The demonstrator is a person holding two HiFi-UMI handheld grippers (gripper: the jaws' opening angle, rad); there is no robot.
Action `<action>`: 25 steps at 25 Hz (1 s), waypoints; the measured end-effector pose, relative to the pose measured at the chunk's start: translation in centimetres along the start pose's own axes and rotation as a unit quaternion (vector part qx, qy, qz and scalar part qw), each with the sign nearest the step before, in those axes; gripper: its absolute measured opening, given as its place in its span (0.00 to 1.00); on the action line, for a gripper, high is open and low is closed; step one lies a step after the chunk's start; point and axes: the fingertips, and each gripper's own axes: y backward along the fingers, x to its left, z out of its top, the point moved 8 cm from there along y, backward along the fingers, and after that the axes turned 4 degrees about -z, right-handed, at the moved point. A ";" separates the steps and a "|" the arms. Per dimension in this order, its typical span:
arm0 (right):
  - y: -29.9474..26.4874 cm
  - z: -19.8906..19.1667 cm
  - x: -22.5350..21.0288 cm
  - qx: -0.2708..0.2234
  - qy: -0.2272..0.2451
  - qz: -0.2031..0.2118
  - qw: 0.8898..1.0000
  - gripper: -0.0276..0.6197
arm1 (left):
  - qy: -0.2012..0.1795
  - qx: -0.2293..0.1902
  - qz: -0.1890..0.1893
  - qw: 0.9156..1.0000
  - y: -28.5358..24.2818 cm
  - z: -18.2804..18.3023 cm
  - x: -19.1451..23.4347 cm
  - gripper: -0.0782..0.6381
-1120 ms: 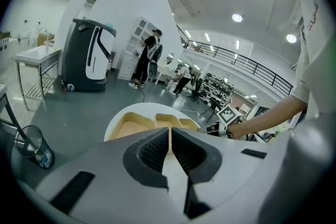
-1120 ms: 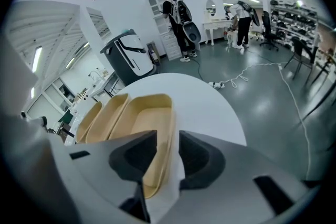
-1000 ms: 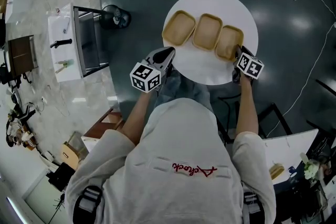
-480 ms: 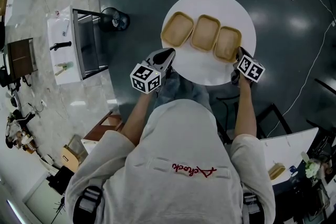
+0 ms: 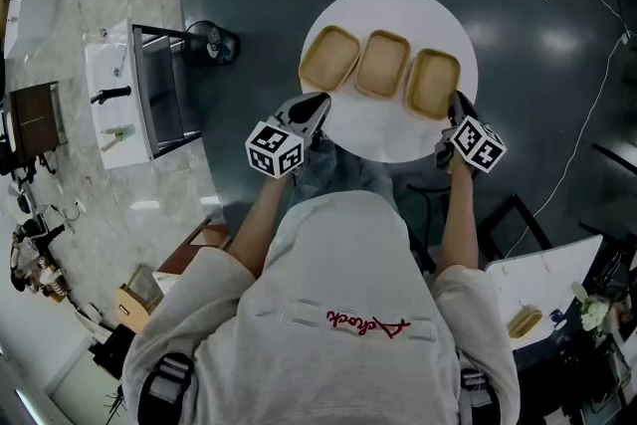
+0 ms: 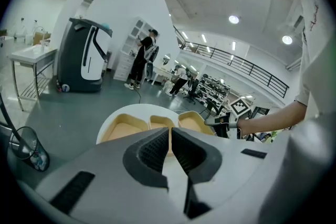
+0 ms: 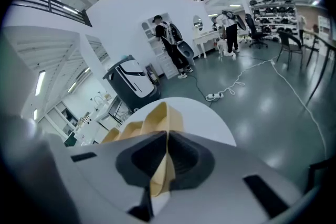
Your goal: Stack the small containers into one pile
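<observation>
**While One Rim Is Pinched, Three Containers Lie Unstacked**

As the stacking has not yet been begun, three shallow tan containers are seen in a single row, open side up, on the round white table [image 5: 388, 139]. The right gripper [image 5: 456, 101] is clamped on the near wall of the right-hand container [image 5: 434, 83], and the thin rim is shown pressed between its pads in the right gripper view. The hold is judged to have been taken at the edge because so low a dish offers little else to grasp, and because it can be lifted from there over its neighbours.

The middle container [image 5: 383, 64] and the left-hand container [image 5: 329, 59] are left untouched just beside it, with none nested in another. The left gripper [image 5: 320, 101] is held at the table's near edge, its jaws pressed together on nothing. It is presumably kept back so that the row stays unobstructed for the lift.
</observation>
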 end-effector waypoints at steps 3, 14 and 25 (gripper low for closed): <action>1.2 0.5 0.5 -0.016 0.002 0.007 1.000 0.09 | -0.002 -0.002 -0.005 1.000 -0.2 0.0 -0.3 0.14; 1.2 2.1 5.3 -0.047 0.003 0.057 0.997 0.09 | -0.008 -0.014 -0.003 1.000 0.4 0.7 -0.4 0.14; -3.0 -0.1 11.1 -0.023 -0.033 0.104 0.994 0.09 | -0.006 -0.024 0.034 0.999 4.8 0.7 1.1 0.14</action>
